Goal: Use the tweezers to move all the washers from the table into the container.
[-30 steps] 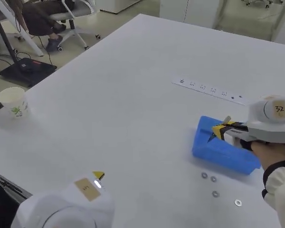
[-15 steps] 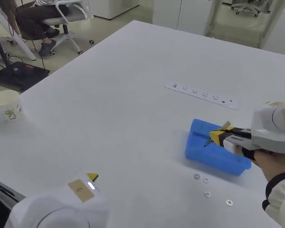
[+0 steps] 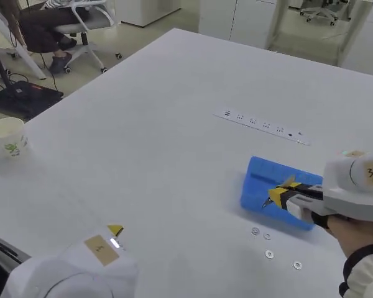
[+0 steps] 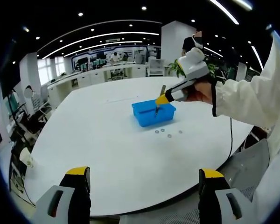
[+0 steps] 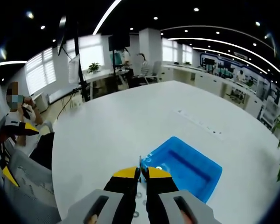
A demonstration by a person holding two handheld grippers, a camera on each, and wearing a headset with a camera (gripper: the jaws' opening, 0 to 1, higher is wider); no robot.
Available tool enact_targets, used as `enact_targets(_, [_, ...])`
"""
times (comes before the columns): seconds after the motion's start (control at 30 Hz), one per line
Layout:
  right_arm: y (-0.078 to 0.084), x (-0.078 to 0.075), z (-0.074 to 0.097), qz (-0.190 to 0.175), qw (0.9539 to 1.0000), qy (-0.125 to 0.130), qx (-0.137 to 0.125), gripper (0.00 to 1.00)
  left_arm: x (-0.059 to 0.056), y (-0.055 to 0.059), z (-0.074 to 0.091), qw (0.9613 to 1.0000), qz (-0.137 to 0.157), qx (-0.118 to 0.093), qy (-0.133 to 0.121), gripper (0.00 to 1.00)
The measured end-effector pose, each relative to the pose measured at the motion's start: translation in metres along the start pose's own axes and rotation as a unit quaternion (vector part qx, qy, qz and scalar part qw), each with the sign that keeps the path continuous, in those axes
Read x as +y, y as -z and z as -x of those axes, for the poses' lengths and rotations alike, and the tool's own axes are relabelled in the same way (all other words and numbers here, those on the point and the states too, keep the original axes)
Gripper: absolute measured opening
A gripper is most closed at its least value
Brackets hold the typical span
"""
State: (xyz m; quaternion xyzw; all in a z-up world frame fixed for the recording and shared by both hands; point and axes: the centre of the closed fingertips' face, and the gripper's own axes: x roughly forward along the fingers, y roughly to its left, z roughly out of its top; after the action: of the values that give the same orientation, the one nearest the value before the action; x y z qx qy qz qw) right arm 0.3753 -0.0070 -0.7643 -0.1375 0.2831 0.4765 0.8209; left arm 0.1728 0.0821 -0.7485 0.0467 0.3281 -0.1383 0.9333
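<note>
**Head view: tweezers at the container's near edge, four washers on the table**

The right gripper [image 3: 278, 194] has its jaws pressed nearly together on the tweezers [image 3: 267, 202]. The tip of the tweezers hangs over the near wall of the blue container [image 3: 261, 177]. Whether the tip carries a washer is too small to tell.

Four washers [image 3: 270, 254] lie loose on the table [image 3: 143, 143], just in front of the container and close to each other. The left gripper [image 4: 142, 175] waits well apart at the table's near side, jaws spread wide with nothing between them.

The washers are thin and flat on a smooth top. A tip coming down at a shallow angle would likely push one away or knock its neighbours instead of pinching it. Pressing hard on the table could twist the tweezers in the jaws. Lowering the tip too near the wall could nudge the container.
</note>
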Motion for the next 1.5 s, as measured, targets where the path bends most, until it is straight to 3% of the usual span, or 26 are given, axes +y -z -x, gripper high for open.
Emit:
enact_targets(0.33, [0.021,0.001,-0.011,-0.013,0.9997,-0.001,0.021,0.03,0.001,0.003,-0.003,1.0,0.001,0.008,0.003,0.99])
enact_targets(0.77, [0.045,-0.009,-0.03,-0.023,0.9986,-0.002,0.048,0.03,0.0,0.006,-0.007,0.9998,-0.002,0.019,0.007,0.99])
enact_targets(0.97, [0.048,-0.012,-0.032,-0.032,0.9982,-0.001,0.05,0.03,0.001,0.008,-0.006,0.9997,-0.002,0.022,0.007,0.99])
enact_targets(1.5, [0.051,-0.008,-0.034,-0.014,0.9988,0.005,0.046,0.02,0.0,0.008,-0.006,0.9997,-0.005,0.024,0.007,0.99])
